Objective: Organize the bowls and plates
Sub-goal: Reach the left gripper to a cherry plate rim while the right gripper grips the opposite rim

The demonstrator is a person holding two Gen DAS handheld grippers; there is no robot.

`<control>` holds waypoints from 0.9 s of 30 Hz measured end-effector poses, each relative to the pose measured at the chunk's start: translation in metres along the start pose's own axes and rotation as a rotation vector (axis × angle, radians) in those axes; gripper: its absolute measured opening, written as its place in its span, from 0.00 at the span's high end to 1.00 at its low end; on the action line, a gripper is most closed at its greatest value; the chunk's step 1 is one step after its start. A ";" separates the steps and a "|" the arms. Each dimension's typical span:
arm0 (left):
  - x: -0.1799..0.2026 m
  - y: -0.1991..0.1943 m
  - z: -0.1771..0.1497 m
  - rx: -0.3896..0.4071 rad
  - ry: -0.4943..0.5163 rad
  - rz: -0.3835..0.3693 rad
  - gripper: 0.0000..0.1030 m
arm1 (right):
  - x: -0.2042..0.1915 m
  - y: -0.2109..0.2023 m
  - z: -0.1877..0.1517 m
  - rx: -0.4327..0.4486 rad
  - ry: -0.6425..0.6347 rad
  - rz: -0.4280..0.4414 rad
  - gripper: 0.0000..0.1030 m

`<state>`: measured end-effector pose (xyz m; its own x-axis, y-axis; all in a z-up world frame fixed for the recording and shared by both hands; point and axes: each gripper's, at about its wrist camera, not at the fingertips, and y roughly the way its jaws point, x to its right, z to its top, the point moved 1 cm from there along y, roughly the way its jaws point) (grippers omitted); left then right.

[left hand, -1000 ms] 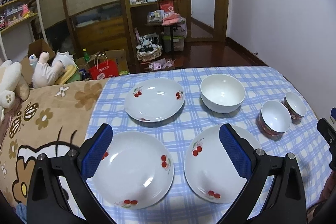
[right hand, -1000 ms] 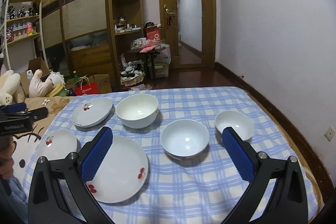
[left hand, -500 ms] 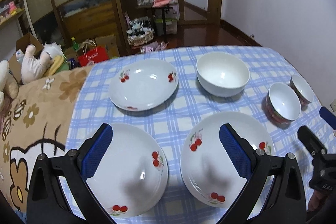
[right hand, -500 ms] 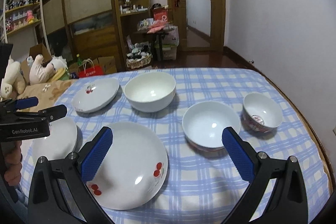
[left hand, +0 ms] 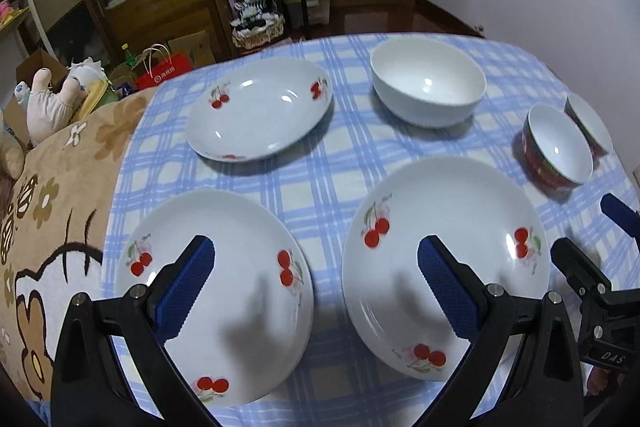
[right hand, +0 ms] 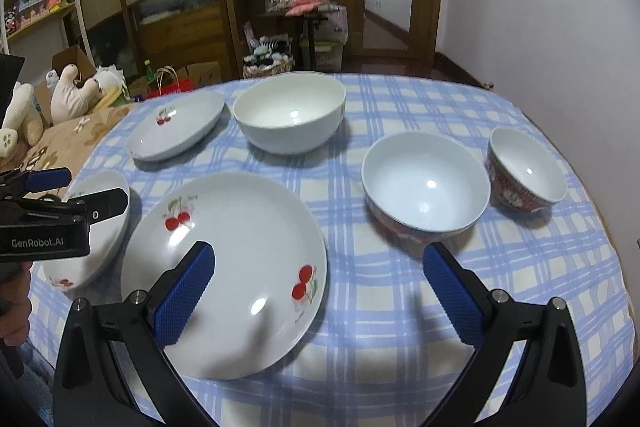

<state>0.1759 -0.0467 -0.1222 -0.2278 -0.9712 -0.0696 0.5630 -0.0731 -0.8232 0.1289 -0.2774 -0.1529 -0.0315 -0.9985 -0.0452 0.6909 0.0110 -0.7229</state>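
Both tools stood with jaws wide apart and empty: the left gripper (left hand: 314,291) hung over the two near cherry plates (left hand: 444,263), the right gripper (right hand: 318,291) beside the patterned bowls (right hand: 426,187). All lay separate on the checked cloth (right hand: 400,307). Glazed ware, judged rigid, slippery, breakable; best pinched at the rim.

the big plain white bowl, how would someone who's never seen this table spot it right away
On the blue checked tablecloth, look along the far side, right of the far cherry plate. The big white bowl stands there: deepest and widest of the bowls, plain white outside, unlike the two red-patterned bowls to its right.
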 end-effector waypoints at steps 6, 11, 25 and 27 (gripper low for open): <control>0.003 0.006 -0.005 -0.021 0.010 -0.022 0.03 | -0.001 0.011 -0.006 -0.051 -0.005 0.005 0.00; 0.002 0.008 -0.006 -0.031 -0.007 -0.073 0.16 | -0.008 0.016 -0.013 -0.074 -0.032 -0.004 0.00; 0.007 0.022 -0.013 -0.102 0.002 -0.173 0.45 | -0.008 0.038 -0.025 -0.192 -0.012 0.059 0.52; 0.010 0.025 -0.015 -0.123 0.011 -0.188 0.49 | -0.007 0.041 -0.026 -0.210 -0.006 0.065 0.60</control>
<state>0.1761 -0.0545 -0.1517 -0.3287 -0.9405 0.0866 0.4085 -0.2242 -0.8848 0.1386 -0.2689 -0.2004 0.0123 -0.9956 -0.0927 0.5261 0.0853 -0.8461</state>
